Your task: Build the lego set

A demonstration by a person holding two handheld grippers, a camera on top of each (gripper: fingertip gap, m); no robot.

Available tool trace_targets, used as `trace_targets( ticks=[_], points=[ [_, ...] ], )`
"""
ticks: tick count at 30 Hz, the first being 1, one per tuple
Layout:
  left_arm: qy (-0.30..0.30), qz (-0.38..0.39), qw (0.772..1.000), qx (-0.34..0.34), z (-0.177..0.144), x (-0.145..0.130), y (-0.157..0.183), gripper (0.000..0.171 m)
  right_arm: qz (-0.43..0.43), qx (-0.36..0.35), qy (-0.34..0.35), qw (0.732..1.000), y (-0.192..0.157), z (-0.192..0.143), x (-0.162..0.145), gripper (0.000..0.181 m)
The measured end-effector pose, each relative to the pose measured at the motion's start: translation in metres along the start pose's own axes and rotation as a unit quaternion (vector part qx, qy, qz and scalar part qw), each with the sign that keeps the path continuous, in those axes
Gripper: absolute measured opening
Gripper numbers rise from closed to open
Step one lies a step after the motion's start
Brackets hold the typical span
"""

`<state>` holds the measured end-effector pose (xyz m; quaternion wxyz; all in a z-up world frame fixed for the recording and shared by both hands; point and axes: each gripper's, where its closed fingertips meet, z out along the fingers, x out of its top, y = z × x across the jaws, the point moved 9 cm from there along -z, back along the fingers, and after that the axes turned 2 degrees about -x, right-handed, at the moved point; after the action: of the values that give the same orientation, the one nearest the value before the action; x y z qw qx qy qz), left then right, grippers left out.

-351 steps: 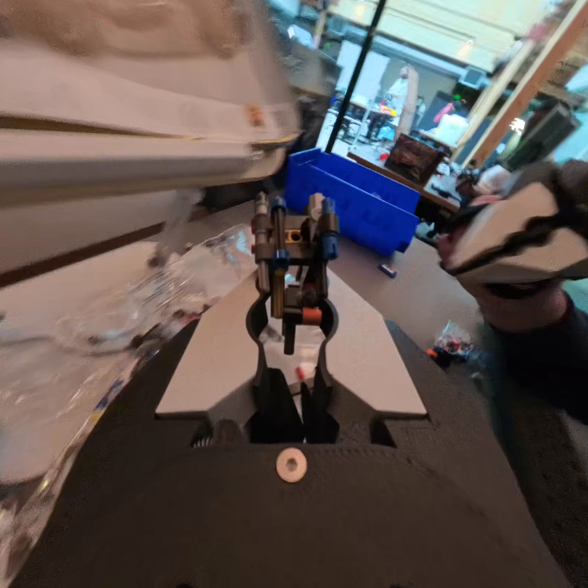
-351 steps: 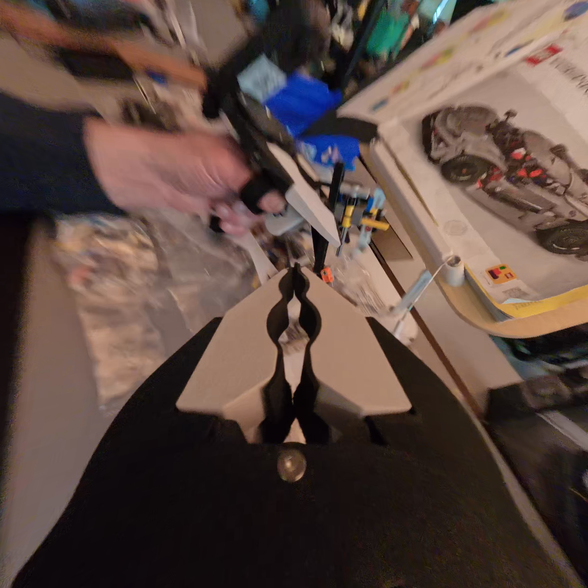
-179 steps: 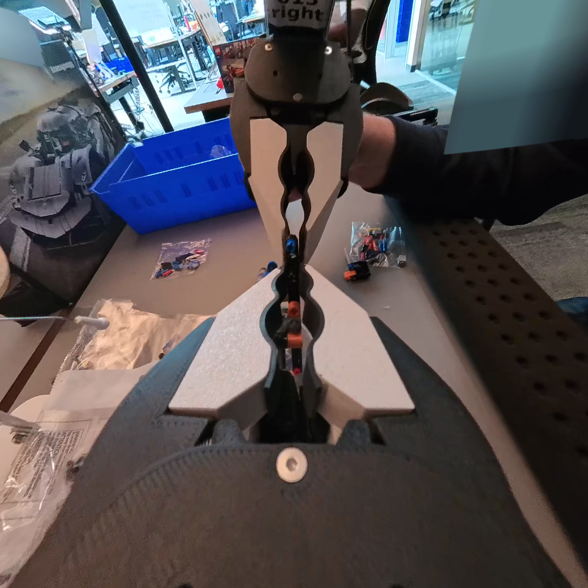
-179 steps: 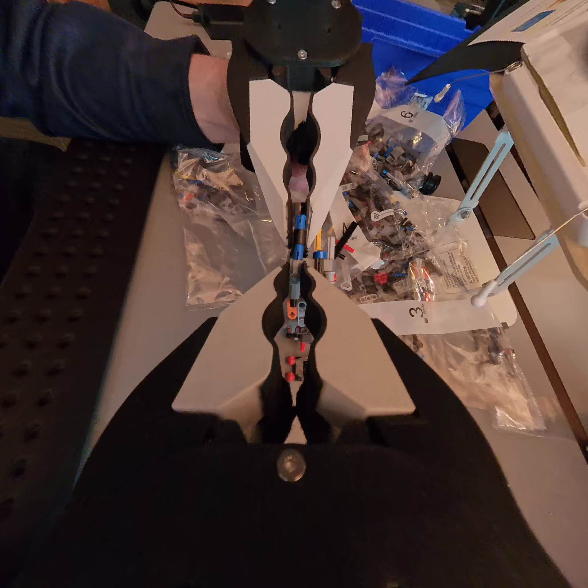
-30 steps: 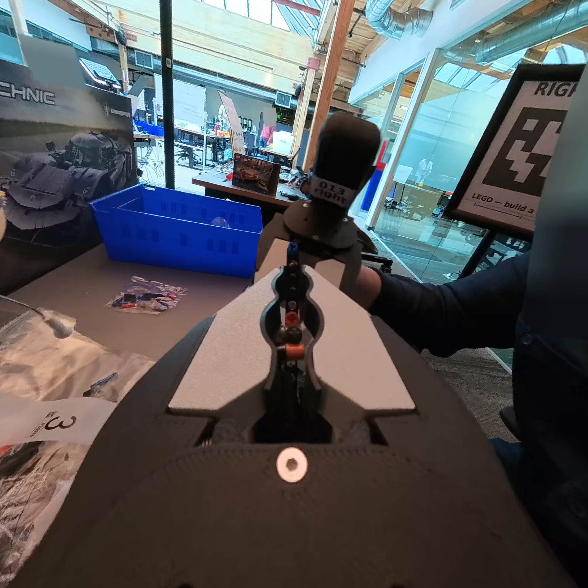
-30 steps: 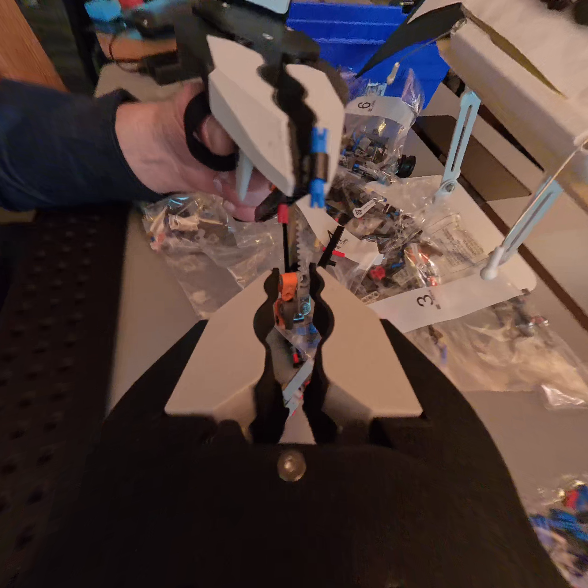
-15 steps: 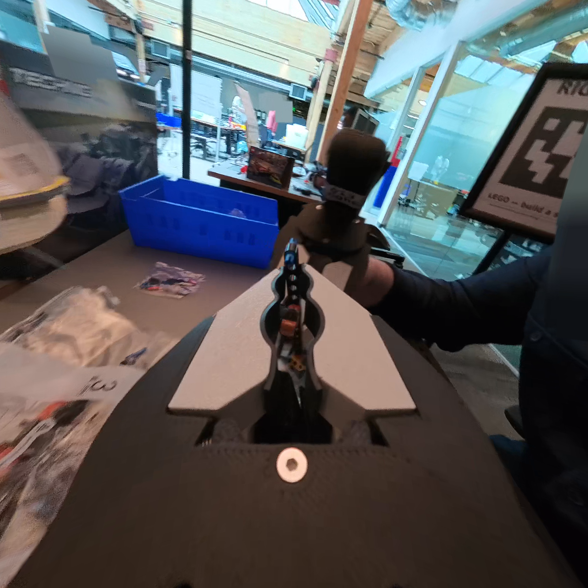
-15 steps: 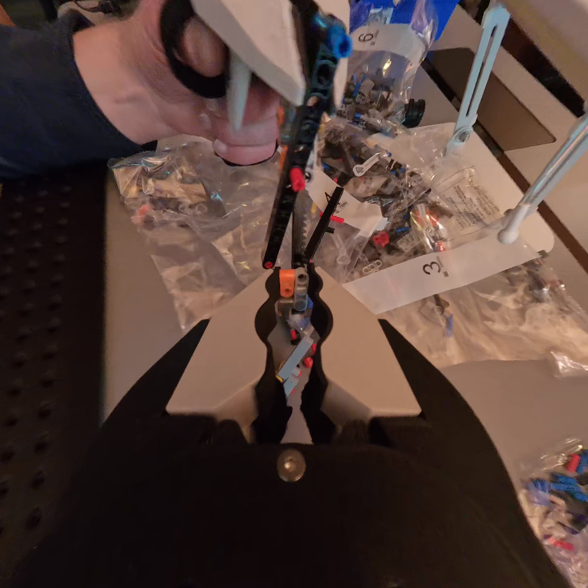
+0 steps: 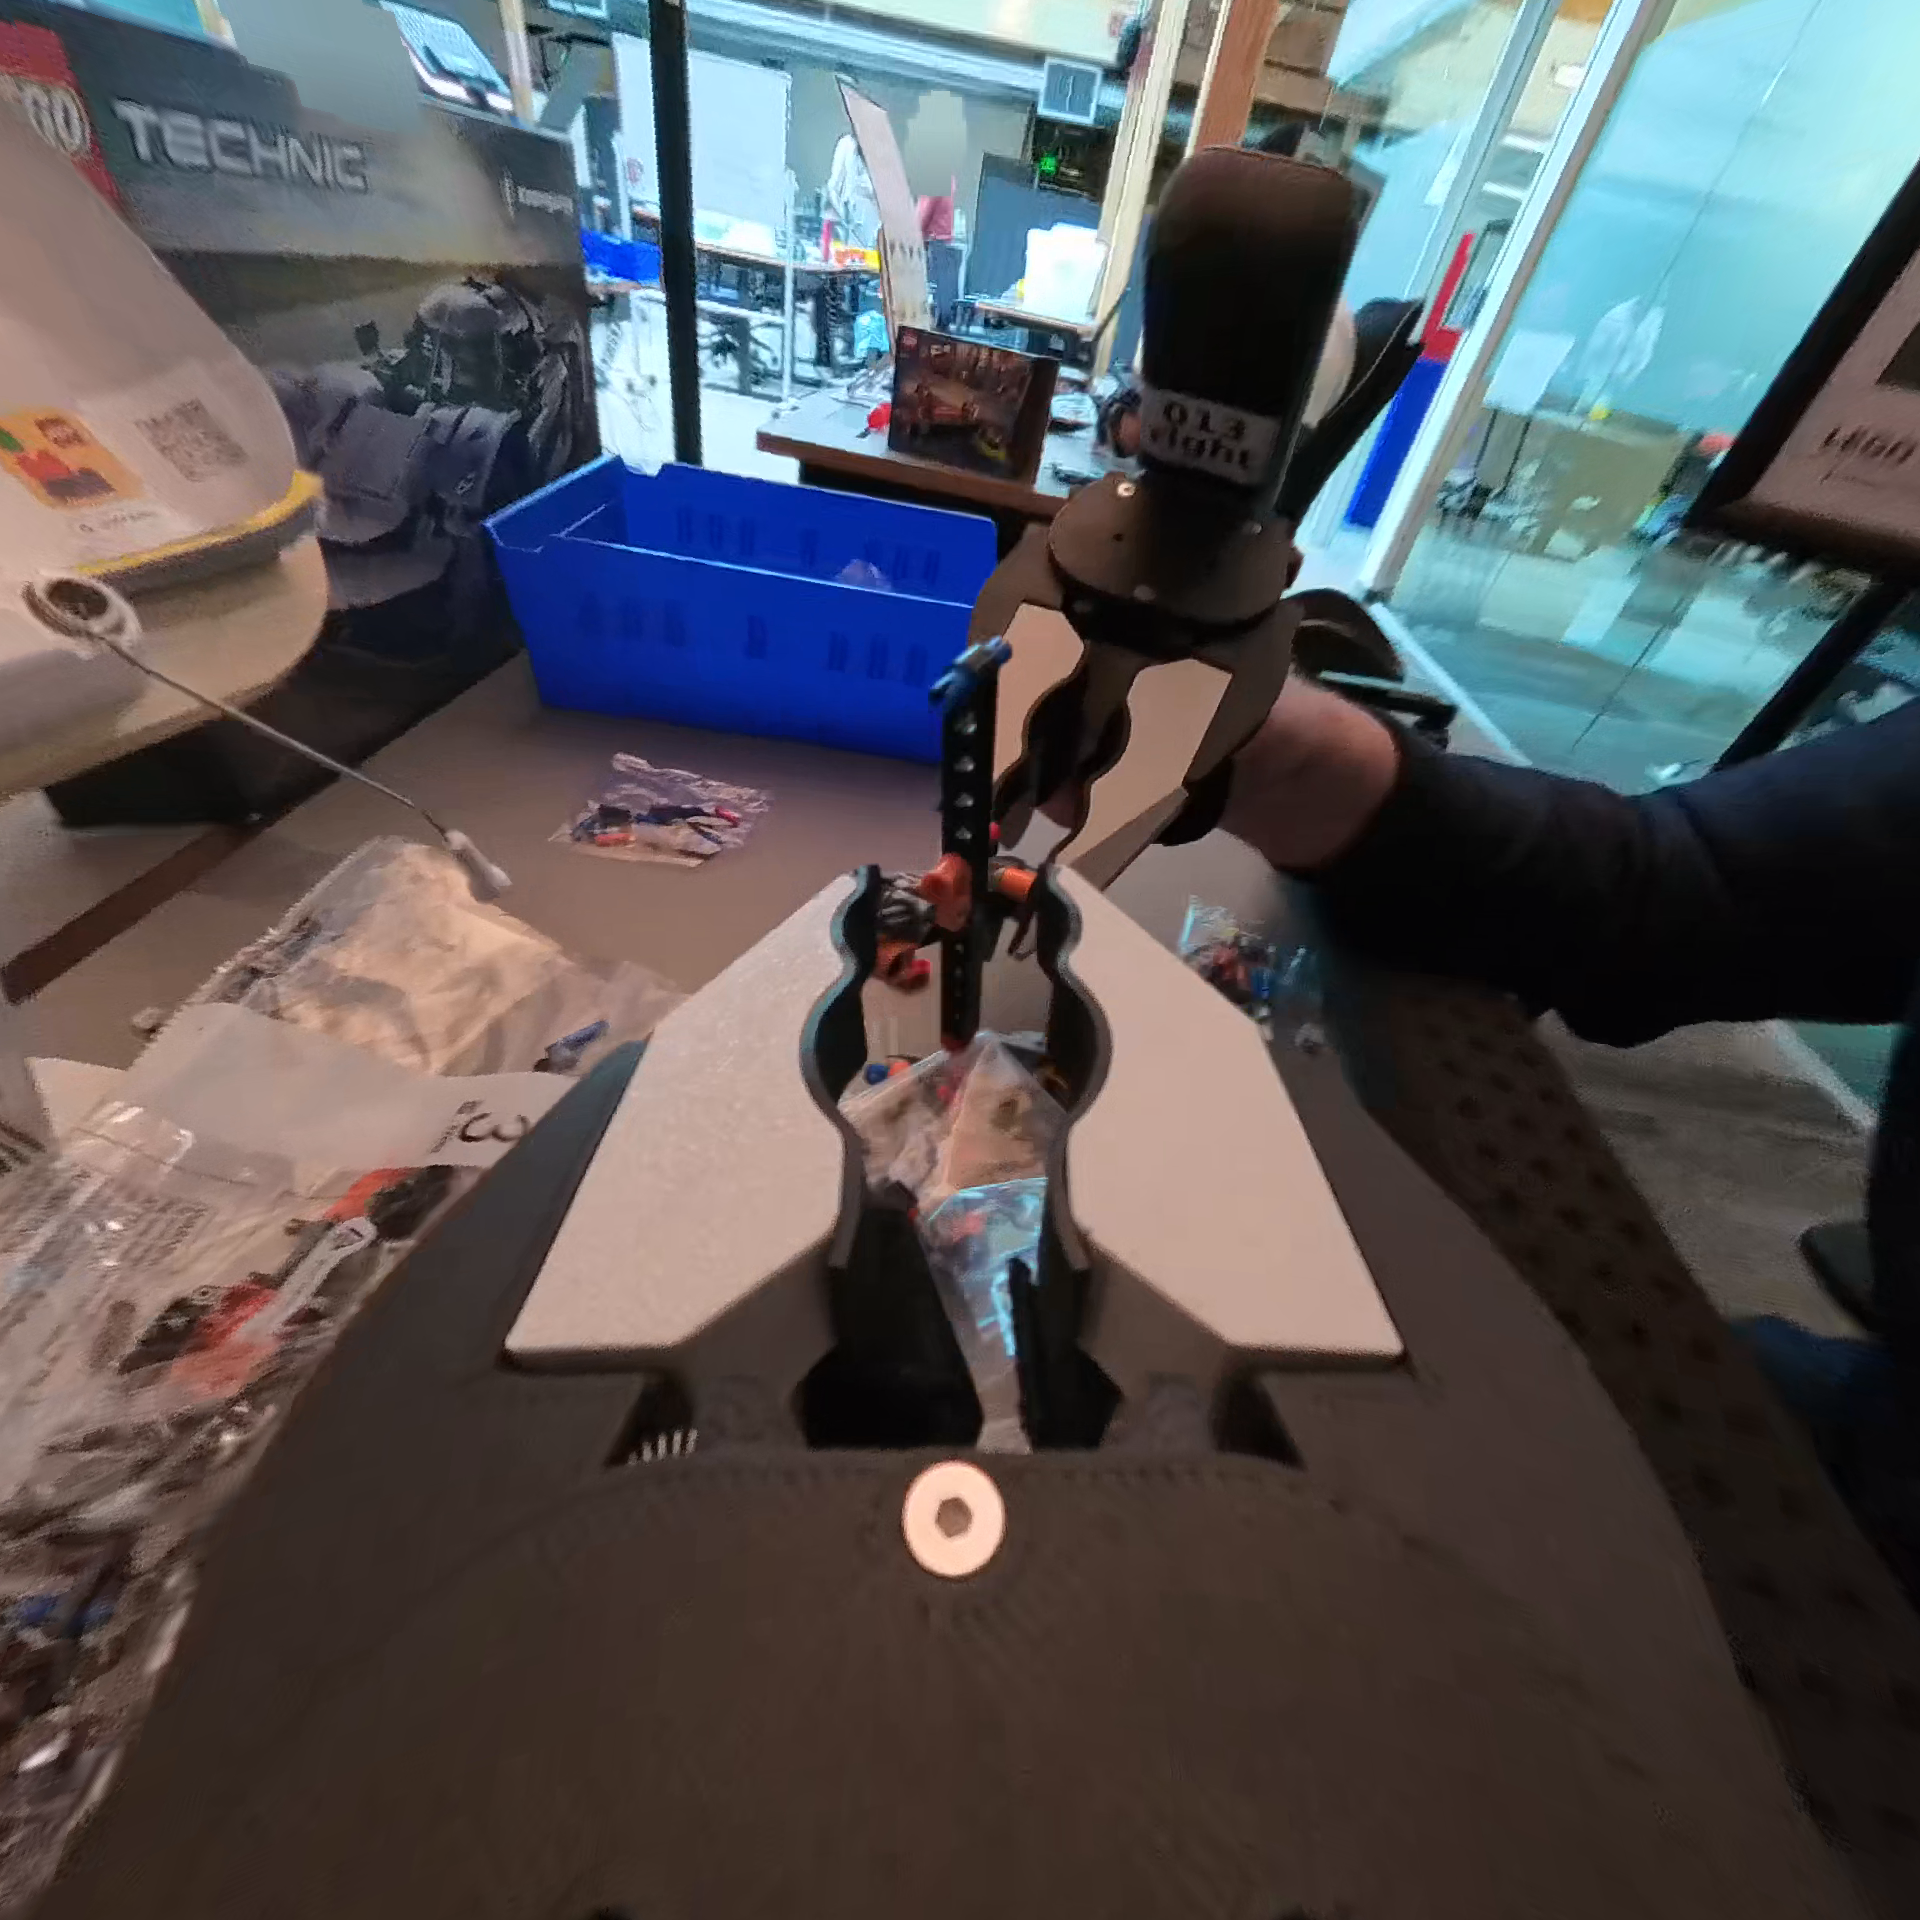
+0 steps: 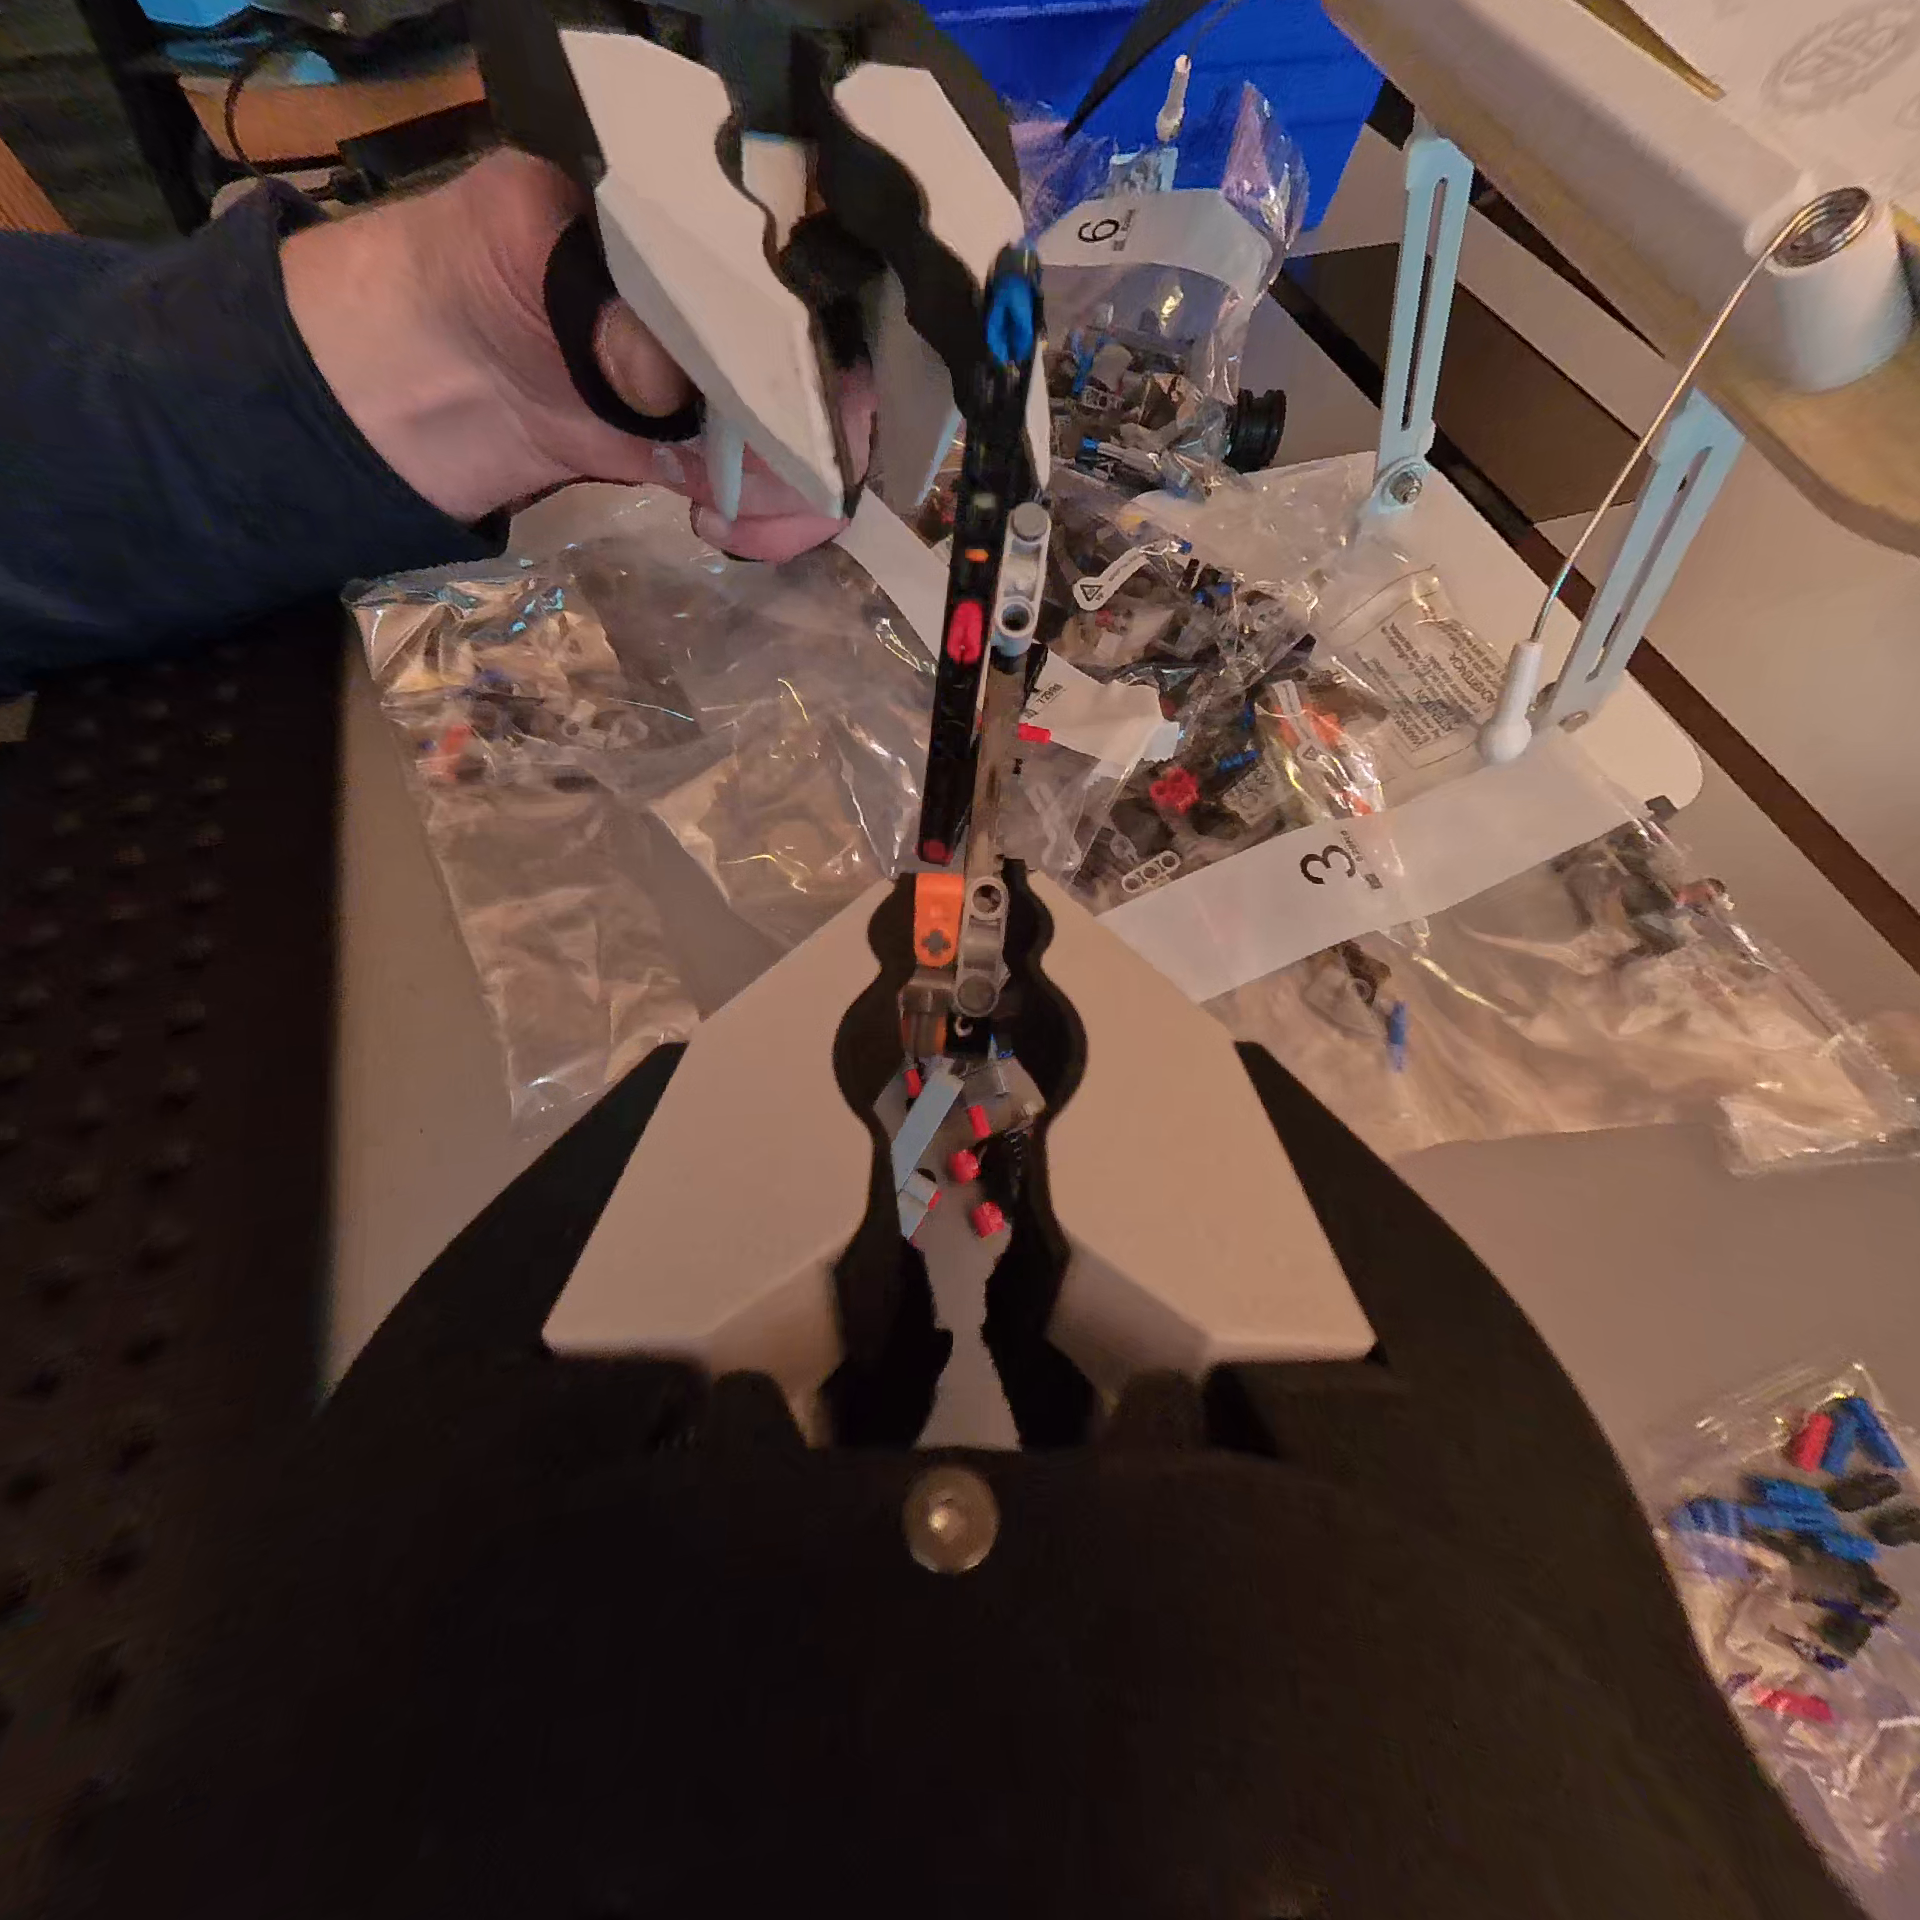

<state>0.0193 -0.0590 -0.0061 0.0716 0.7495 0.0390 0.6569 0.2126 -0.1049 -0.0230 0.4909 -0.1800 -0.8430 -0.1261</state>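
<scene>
The lego assembly [image 10: 961,665] is a long black beam with a blue pin on top, red pins, a grey beam and an orange connector. My right gripper [image 10: 961,894] is shut on its lower orange and grey end. It holds the assembly up over the parts bags. My left gripper [image 9: 951,894] is open; its tips stand either side of the assembly [image 9: 961,831] without clamping it. From the right wrist view the left gripper [image 10: 894,488] sits just left of the beam's upper end, held by a hand. The right gripper [image 9: 1070,831] faces me in the left wrist view.
Clear bags of lego parts [image 10: 1195,727] cover the grey table [image 10: 1558,1195]. A small bag of blue and red pins [image 10: 1808,1538] lies at the right. A blue bin [image 9: 748,623] and the set box [image 9: 364,260] stand behind. An instruction booklet on a stand [image 10: 1558,104] overhangs the right. Left tips to right tips: about 7 cm.
My left gripper was shut on the assembly and has opened. My right gripper keeps its hold on the lower end. Both views have tilted down toward the table.
</scene>
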Motion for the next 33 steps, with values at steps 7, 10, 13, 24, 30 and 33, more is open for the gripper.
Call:
trace_targets(
  ticks=[7, 10, 13, 24, 30, 33],
  points=[
    [-0.046, 0.009, 0.994, 0.103, 0.003, -0.006, -0.012, 0.058, -0.049, -0.088, 0.007, 0.995, 0.002, -0.004, 0.005, 0.014],
    [-0.051, -0.003, 0.995, 0.087, 0.008, -0.006, -0.009, 0.064, -0.076, -0.129, 0.015, 0.989, 0.003, -0.006, 0.007, 0.014],
    [-0.022, -0.038, 0.997, 0.057, 0.01, -0.005, -0.009, 0.072, -0.112, -0.142, 0.012, 0.983, -0.002, -0.004, 0.009, 0.014],
    [0.026, -0.003, 1.0, 0.001, 0.009, 0.002, 0.003, 0.012, -0.129, -0.132, 0.021, 0.983, -0.005, -0.003, 0.01, 0.014],
    [0.01, 0.044, 0.999, 0.005, 0.01, 0.007, 0.014, 0.007, -0.043, -0.053, 0.057, 0.996, 0.001, -0.003, 0.007, 0.016],
    [0.01, 0.023, 1.0, -0.016, 0.012, 0.006, 0.015, 0.007, -0.053, -0.045, 0.099, 0.993, 0.0, -0.009, 0.011, 0.019]
  ],
)
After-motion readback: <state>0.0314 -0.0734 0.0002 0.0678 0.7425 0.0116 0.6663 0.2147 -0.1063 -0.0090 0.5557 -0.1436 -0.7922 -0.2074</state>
